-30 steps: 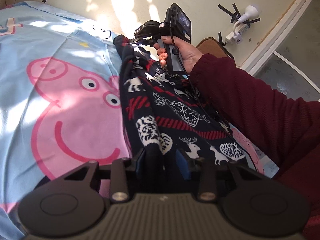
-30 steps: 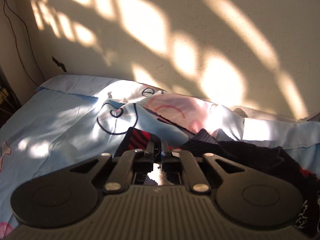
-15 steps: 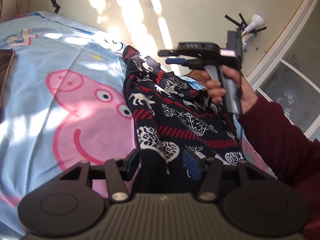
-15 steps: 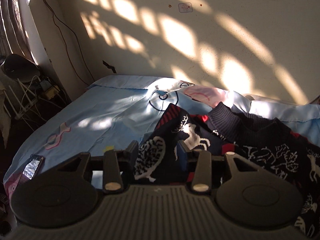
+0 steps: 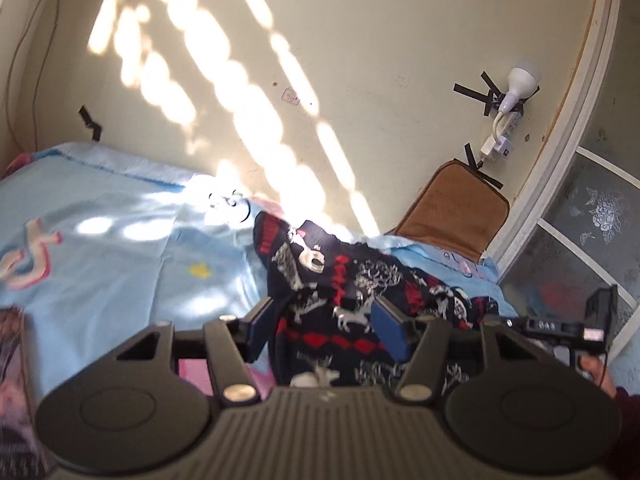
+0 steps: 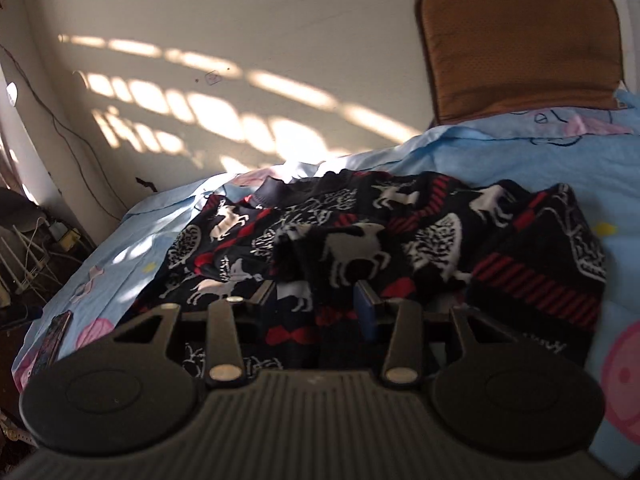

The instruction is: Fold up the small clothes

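A navy sweater [image 6: 400, 232] patterned with white reindeer and red stripes lies on a light-blue sheet [image 5: 120, 248].

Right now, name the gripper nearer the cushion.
Right. Right gripper hangs above the sweater, cushion close ahead on its right. Left gripper sits farther back, cushion far beyond the sweater. Both jaws have just been opening, nothing pinched between them.

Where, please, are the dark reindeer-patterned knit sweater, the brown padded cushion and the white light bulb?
Dark reindeer-patterned knit sweater [image 6: 360, 240]: right wrist view, white reindeer motif.
Brown padded cushion [image 6: 520, 40]: right wrist view, its middle.
White light bulb [image 5: 522, 80]: left wrist view, its globe.
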A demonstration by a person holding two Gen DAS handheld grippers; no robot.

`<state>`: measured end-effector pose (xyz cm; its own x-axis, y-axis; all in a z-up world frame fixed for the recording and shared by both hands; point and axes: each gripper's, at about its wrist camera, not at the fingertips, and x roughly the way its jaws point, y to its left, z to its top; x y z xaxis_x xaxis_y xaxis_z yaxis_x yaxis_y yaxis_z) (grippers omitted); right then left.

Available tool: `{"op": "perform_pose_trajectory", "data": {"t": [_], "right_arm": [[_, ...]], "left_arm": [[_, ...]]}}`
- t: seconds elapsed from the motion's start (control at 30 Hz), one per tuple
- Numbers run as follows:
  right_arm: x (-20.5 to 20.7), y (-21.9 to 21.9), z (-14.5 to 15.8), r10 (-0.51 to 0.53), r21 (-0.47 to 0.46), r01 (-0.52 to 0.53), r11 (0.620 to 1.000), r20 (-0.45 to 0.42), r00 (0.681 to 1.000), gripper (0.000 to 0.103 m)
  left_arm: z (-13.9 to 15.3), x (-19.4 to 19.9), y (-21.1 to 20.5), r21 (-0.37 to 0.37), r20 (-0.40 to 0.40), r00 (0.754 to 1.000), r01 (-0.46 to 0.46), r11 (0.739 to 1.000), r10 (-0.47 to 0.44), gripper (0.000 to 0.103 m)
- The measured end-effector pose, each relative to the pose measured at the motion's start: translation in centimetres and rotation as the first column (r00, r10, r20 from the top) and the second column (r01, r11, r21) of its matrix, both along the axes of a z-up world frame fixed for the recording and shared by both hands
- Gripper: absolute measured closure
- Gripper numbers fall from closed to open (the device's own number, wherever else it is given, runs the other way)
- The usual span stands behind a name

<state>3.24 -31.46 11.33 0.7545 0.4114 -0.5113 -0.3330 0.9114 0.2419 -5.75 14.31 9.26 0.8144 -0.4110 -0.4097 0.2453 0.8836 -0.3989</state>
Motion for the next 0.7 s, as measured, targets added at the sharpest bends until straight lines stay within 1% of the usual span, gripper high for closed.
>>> {"op": "perform_pose_trajectory", "data": {"t": [0.07,0.13,0.2,0.23,0.3,0.33,0.37,0.4,0.43,0.47,0.5,0.53,0.57,0.6,0.63,0.67,0.7], "right_arm": [[0.1,-1.2,-0.1,-0.018,0.043,0.019,0.999,-0.020,1.000,0.057],[0.4,-2.2,-0.4,0.003,0.168,0.012,0.986,-0.086,0.996,0.057],[1.2,-2.3,-1.3,0.051,0.325,0.004,0.946,-0.160,0.986,0.057],[1.7,-1.9,-2.1,0.088,0.412,0.005,0.911,-0.207,0.974,0.057],[2.8,-0.2,-3.6,0.152,0.526,0.021,0.850,-0.284,0.947,0.057],[3.1,0.8,-4.2,0.162,0.559,0.038,0.828,-0.305,0.939,0.056],[3.5,1.9,-4.6,0.153,0.577,0.063,0.814,-0.317,0.936,0.051],[3.9,2.9,-5.0,0.121,0.580,0.098,0.808,-0.326,0.937,0.047],[4.2,3.7,-5.1,0.060,0.567,0.149,0.810,-0.333,0.941,0.041],[4.6,4.2,-5.1,-0.009,0.546,0.197,0.814,-0.328,0.945,0.039],[5.1,4.5,-4.9,-0.070,0.525,0.232,0.819,-0.309,0.948,0.039],[5.6,4.5,-4.7,-0.112,0.513,0.254,0.820,-0.291,0.950,0.039],[6.2,4.4,-4.5,-0.152,0.509,0.278,0.815,-0.274,0.950,0.039],[6.6,4.2,-4.2,-0.194,0.504,0.298,0.811,-0.248,0.949,0.039],[7.0,4.0,-3.8,-0.235,0.485,0.316,0.815,-0.221,0.947,0.039],[7.5,4.0,-3.5,-0.267,0.458,0.330,0.825,-0.198,0.943,0.042],[8.0,3.9,-3.2,-0.285,0.425,0.333,0.841,-0.174,0.942,0.048]], "left_arm": [[0.6,4.1,-1.3,-0.006,0.014,1.000,0.016,1.000,-0.015,0.047],[0.3,8.1,-2.2,-0.034,-0.003,1.000,0.018,0.999,-0.018,0.046],[-0.7,12.6,-3.0,-0.075,-0.038,0.999,0.014,0.997,-0.017,0.046],[-1.4,14.6,-3.4,-0.091,-0.054,0.998,0.015,0.996,-0.020,0.046],[-3.1,18.1,-4.1,-0.113,-0.091,0.996,0.010,0.994,-0.020,0.046],[-4.1,19.4,-4.3,-0.124,-0.106,0.994,0.004,0.992,-0.017,0.047],[-5.3,20.6,-4.5,-0.138,-0.123,0.992,-0.003,0.990,-0.014,0.047],[-6.3,21.5,-4.5,-0.149,-0.140,0.990,-0.013,0.989,-0.008,0.047],[-7.5,22.1,-4.4,-0.161,-0.161,0.987,-0.026,0.987,0.000,0.049],[-8.7,22.6,-4.2,-0.176,-0.181,0.983,-0.040,0.984,0.008,0.050],[-9.9,22.7,-4.0,-0.189,-0.198,0.980,-0.050,0.981,0.012,0.051],[-10.9,22.9,-3.6,-0.191,-0.228,0.974,-0.059,0.980,0.015,0.054],[-11.1,23.0,-3.1,-0.204,-0.241,0.970,-0.063,0.977,0.013,0.062],[-11.0,22.9,-2.6,-0.218,-0.233,0.972,-0.066,0.974,0.014,0.061],[-10.9,22.7,-2.1,-0.221,-0.218,0.975,-0.078,0.972,0.029,0.060],[-11.0,22.6,-1.7,-0.207,-0.225,0.973,-0.101,0.973,0.053,0.062],[-11.1,22.8,-1.5,-0.200,-0.237,0.970,-0.111,0.973,0.062,0.064]]}}
